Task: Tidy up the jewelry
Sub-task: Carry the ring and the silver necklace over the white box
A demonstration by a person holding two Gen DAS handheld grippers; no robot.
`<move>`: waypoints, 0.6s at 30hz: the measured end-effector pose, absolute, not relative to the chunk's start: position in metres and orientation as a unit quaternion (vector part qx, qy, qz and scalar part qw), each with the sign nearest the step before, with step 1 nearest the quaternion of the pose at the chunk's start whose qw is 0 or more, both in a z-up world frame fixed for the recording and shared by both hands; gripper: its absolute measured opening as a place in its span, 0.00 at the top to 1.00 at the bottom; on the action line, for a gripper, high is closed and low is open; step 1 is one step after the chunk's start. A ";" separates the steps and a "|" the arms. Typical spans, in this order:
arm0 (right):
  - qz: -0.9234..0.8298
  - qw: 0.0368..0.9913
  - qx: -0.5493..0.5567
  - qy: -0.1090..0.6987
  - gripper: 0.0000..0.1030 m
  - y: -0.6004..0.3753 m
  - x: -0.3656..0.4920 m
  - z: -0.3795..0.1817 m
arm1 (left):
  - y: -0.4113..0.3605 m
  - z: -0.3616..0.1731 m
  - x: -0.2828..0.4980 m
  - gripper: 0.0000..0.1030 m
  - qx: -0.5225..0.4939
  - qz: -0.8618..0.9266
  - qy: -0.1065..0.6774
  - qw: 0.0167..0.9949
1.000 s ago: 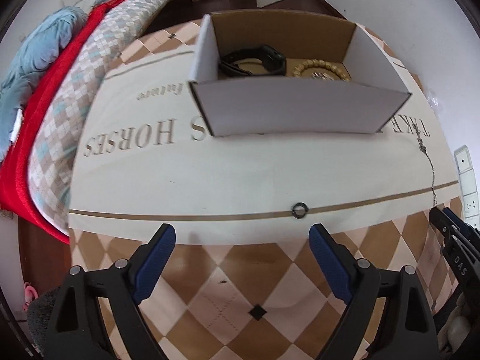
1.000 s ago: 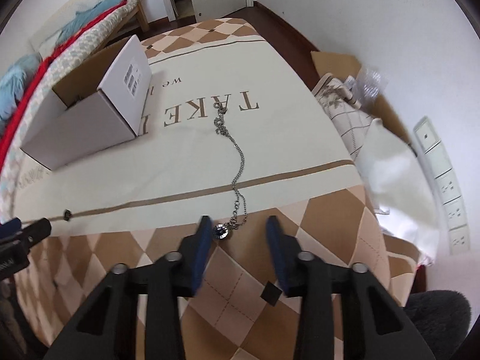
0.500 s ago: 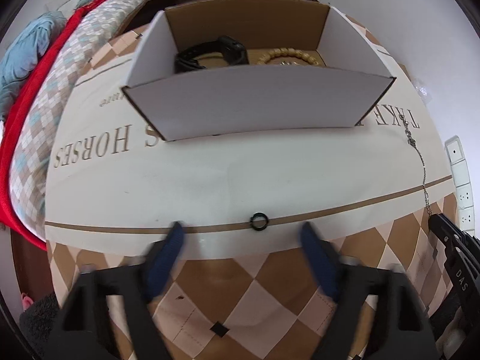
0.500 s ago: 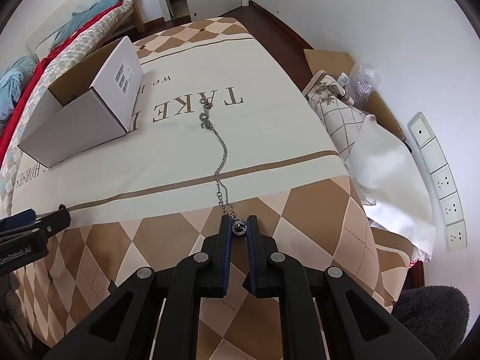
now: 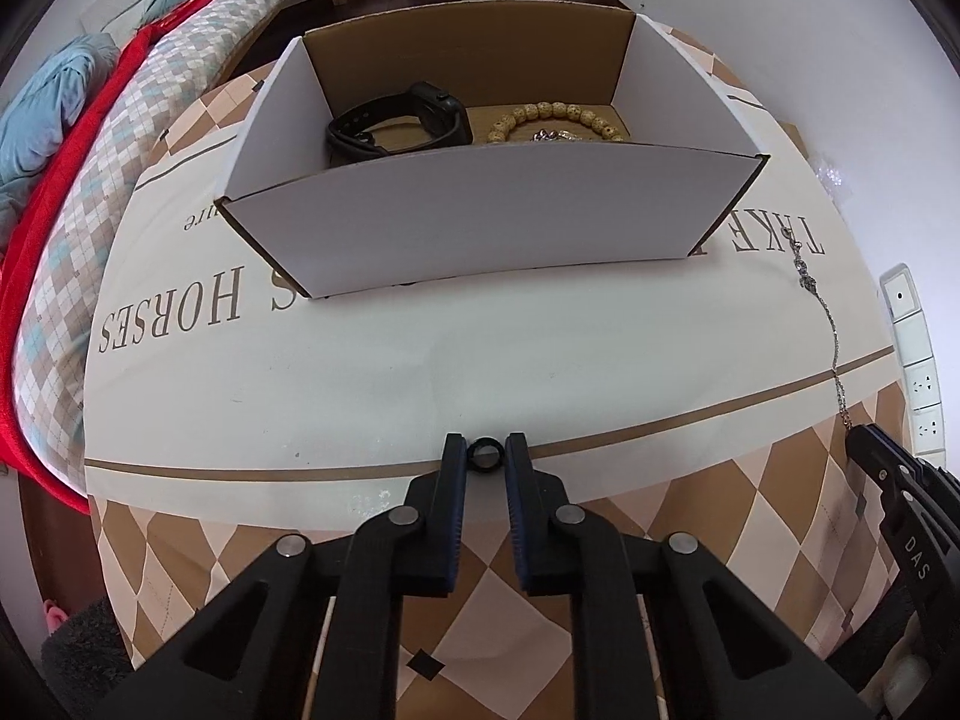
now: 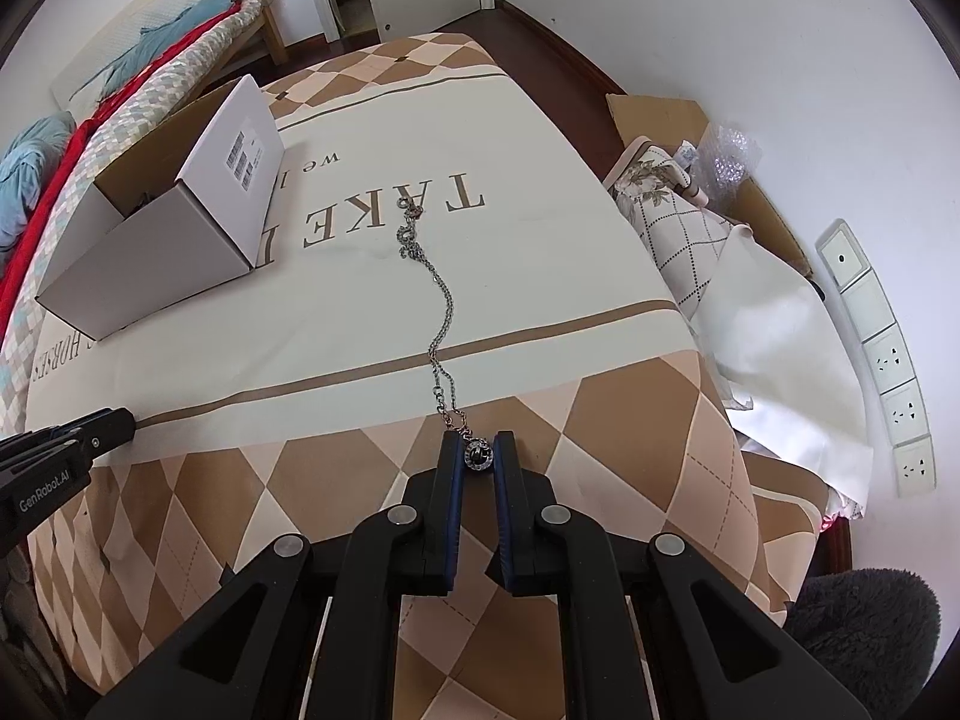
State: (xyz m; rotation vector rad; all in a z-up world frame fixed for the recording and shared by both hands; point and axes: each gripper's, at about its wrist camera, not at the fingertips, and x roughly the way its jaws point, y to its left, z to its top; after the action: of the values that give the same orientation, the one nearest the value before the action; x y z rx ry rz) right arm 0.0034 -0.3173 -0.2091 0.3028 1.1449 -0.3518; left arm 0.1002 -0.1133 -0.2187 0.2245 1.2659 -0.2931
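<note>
Now my left gripper (image 5: 486, 456) has just closed its fingers onto the small black ring (image 5: 485, 455) lying on the printed cream bedspread (image 5: 360, 372). My right gripper (image 6: 478, 456) is clamped on the round dark pendant (image 6: 478, 456) of the thin silver chain necklace (image 6: 441, 306). Farther off, the white cardboard box (image 5: 480, 222) holds a black watch (image 5: 402, 120) and a tan bead bracelet (image 5: 555, 117).
</note>
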 end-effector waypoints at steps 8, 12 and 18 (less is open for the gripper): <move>-0.147 0.824 0.165 0.522 0.90 -0.314 0.001 -0.190 | -0.114 -0.182 0.090 0.90 0.111 -0.148 0.551 0.813; -0.131 0.838 0.174 0.501 0.90 -0.309 0.002 -0.163 | -0.115 -0.152 0.086 0.90 0.106 -0.160 0.527 0.828; -0.111 0.858 0.179 0.468 0.90 -0.304 0.003 -0.121 | -0.113 -0.112 0.083 0.90 0.096 -0.171 0.495 0.847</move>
State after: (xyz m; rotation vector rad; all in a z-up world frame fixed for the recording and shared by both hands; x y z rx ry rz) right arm 0.0035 -0.3037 -0.1211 0.3758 0.9829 -0.2336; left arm 0.0828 -0.1126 -0.1120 0.2015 1.0436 -0.3615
